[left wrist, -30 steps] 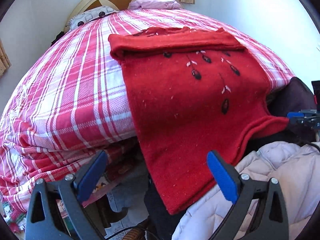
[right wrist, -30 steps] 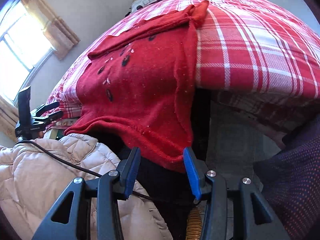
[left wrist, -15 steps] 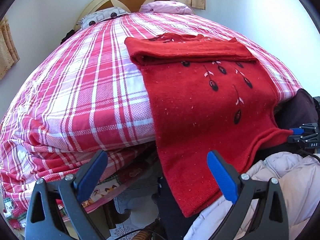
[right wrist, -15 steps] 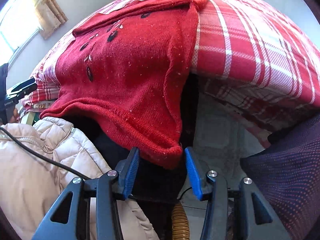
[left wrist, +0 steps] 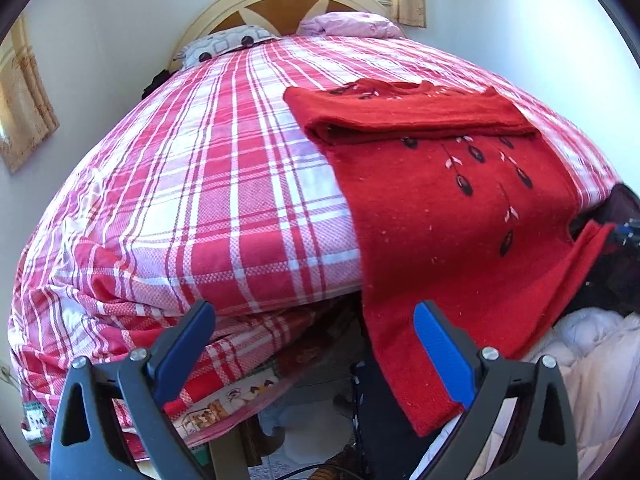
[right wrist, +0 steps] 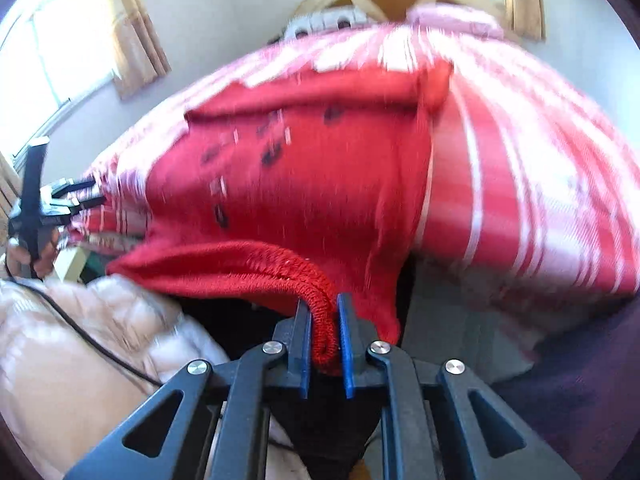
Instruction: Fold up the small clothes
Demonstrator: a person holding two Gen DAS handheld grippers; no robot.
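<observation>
The red sweater (left wrist: pixel 440 208) lies on the bed (left wrist: pixel 224 184), on the plaid cover, w/ its upper part folded over near the middle of the bed and its lower part hanging over the bed's front edge.

Right tongs (right wrist: pixel 324 320): they have just been closing and now pinch the ribbed hem of the sweater at its lower corner; the knit edge is bunched between the two blue pads. The right view is blurred, so finer detail of the cloth is not clear.

Left tongs (left wrist: pixel 312 344): spread wide, nothing between the pads. They hang in front of the bed edge. The sweater's other lower corner hangs just behind the right blue pad (left wrist: pixel 440 352) in this view; whether the pad touches the cloth I cannot tell.

A pale puffy jacket (right wrist: pixel 80 352) is below the hem, on the person holding the tongs.
</observation>
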